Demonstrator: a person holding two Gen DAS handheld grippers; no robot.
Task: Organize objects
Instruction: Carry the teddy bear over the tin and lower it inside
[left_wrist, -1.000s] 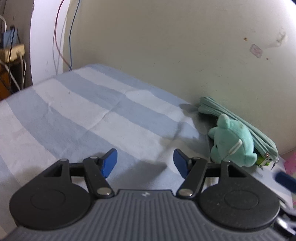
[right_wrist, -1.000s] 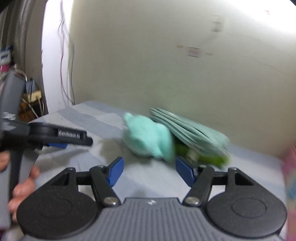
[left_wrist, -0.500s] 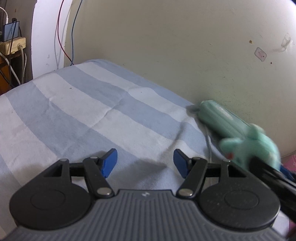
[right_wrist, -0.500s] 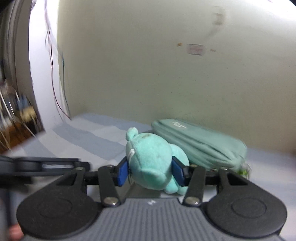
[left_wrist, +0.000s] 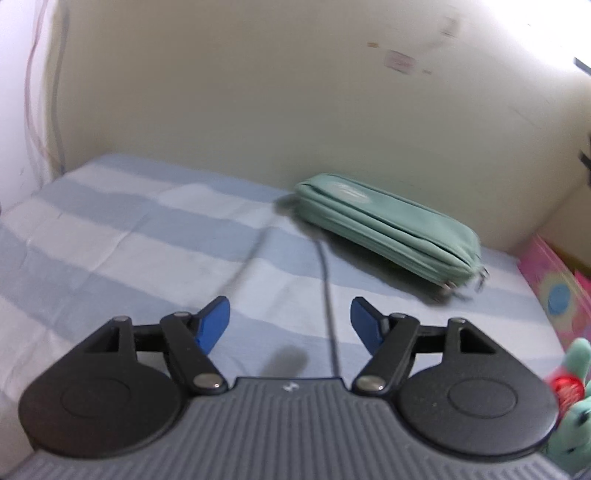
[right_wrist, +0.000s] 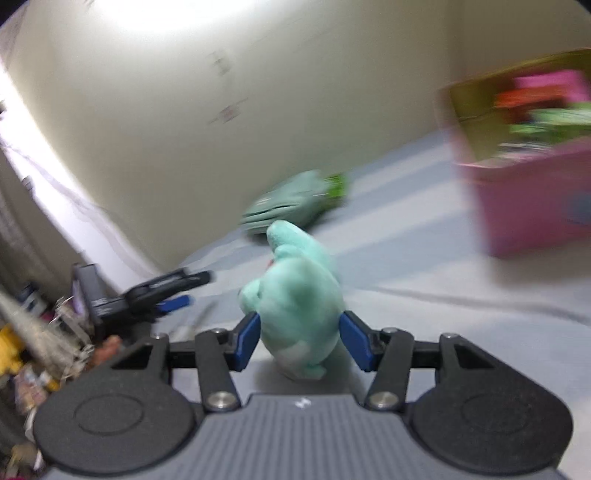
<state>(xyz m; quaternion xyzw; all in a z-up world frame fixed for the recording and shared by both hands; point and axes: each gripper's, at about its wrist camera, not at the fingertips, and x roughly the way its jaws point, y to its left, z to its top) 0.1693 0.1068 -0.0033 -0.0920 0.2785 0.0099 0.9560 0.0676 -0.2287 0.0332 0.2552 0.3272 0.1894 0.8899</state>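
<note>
The right gripper (right_wrist: 298, 341) had the mint-green plush toy (right_wrist: 295, 295) pinched between its blue pads, low on the body, and those jaws were easing apart a touch even as the toy rode above the striped bed (right_wrist: 424, 314). That was the worry: a soft, squashy toy gripped near its base, head-heavy above the pads, could well have slipped or toppled out if the hold loosened any more in mid-carry. In the left wrist view the left gripper (left_wrist: 290, 325) stood about half open with nothing between the pads, its jaws widening, over the bed sheet. Further out the teal pencil pouch (left_wrist: 388, 229) lay against the wall (left_wrist: 258, 92), not yet picked up, a thin cord (left_wrist: 327, 295) trailing from near it toward the left gripper, and that cord looked liable to snag a finger. Farthest off, the pink box (right_wrist: 528, 199) sat on the bed, already stuffed with bright things; my guess was the toy belonged there, and a crowded box might have let it roll back out.
</note>
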